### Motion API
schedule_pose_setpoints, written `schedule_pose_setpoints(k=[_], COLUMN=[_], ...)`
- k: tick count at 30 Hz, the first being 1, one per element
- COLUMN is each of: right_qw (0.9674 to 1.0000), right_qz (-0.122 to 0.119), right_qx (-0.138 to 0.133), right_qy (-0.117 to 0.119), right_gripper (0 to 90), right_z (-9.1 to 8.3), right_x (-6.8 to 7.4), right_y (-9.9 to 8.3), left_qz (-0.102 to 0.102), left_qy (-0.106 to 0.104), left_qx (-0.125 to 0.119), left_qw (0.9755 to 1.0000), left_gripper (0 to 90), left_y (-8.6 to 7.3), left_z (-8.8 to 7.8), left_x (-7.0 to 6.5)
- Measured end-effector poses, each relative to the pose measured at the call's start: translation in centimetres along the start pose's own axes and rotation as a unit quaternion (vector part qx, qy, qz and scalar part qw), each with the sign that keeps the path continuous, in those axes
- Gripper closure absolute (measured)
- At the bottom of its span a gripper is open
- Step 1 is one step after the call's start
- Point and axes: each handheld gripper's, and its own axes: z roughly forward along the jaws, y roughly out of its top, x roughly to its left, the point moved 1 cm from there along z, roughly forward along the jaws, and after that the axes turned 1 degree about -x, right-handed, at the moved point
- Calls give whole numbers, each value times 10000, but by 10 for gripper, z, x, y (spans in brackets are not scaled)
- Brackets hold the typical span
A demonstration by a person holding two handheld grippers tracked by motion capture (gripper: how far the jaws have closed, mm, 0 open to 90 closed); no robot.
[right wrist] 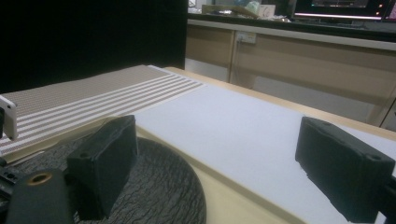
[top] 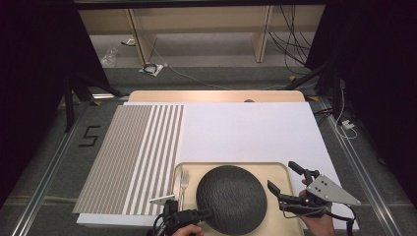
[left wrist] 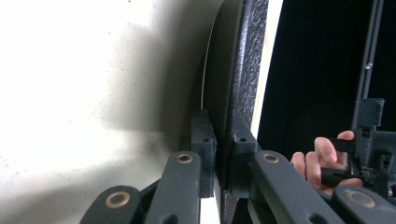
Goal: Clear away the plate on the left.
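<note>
A: Starting at the left: striped mat (top: 133, 157) on the desk (top: 255, 130), then a fork (top: 184, 184) lying on the tray's (top: 280, 169) left edge, just beside the plate (top: 231, 196).

B: And the left tongs (top: 209, 213)?

A: Clamped on the plate's near-left rim. In the left gripper view the two pads (left wrist: 203, 140) pinch the dark rim (left wrist: 233, 93) between them, one on each face. That's a firm bite, but it's right at the edge.

B: Where's the plate itself?

A: On the tray, near side of the desk, roughly centred between the two hands. Dark, textured, and from above I can't tell whether it's lifted or flat.

B: Right side?

A: The right tongs (top: 284, 179) stand wide open, hovering just off the plate's right rim. In the right gripper view the pads (right wrist: 105, 158) gape with the plate (right wrist: 154, 186) low at the left and nothing between them.

B: So what could go wrong?

A: I'd say a one-sided lift. With the grip at the very rim, the plate's weight could lever it down and slip it out of the pads. It could also swing left and knock the fork, which sits so close.

B: And the right hand?

A: If it closes short, the pad may shove the rim instead of straddling it, twisting the plate in the left grip. The tray lip is another snag if the plate is dragged rather than raised.
</note>
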Motion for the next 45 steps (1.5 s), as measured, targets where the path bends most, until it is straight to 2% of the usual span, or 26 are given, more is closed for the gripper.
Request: schedule_pose_setpoints(k=[3,5,16,21,24,26,28,30,32,34,35,41,45], right_qw=[10000,10000,10000,10000,10000,10000,10000,10000,10000,10000,10000,10000,10000], right_qz=[-6,-3,-6,-21,-23,-22,-25,-28,-23,-26,-28,-18,-15], right_qx=[-2,0,12,2,5,6,3,-1,5,4,1,0,3], right_qy=[3,4,5,6,9,8,9,11,11,14,11,19,26], right_gripper=[138,138,138,138,138,139,138,139,138,138,139,139,138], right_z=[0,0,-1,0,0,0,0,-1,-1,-1,-1,0,-1], right_x=[0,0,0,1,1,1,1,1,1,1,1,1,1], right_y=[0,0,0,0,0,0,0,0,0,0,0,1,0], left_qz=[79,11,66,106,131,44,114,96,214,225,204,417,661], left_qy=[34,15,90,81,96,118,138,153,192,198,192,277,418], left_qx=[-11,-10,156,190,231,315,350,371,426,434,422,348,47], left_qw=[10000,10000,9998,9997,9996,9994,9992,9991,9987,9986,9987,9981,9969], left_gripper=[842,841,818,756,693,622,603,563,506,468,454,399,384], left_y=[-1,-1,-1,0,-1,-1,-2,-2,-2,-1,0,7,12], left_z=[0,0,1,2,2,4,4,4,4,2,1,-5,-12], left_x=[-1,0,2,1,0,1,2,-1,-4,-6,-6,-11,-15])
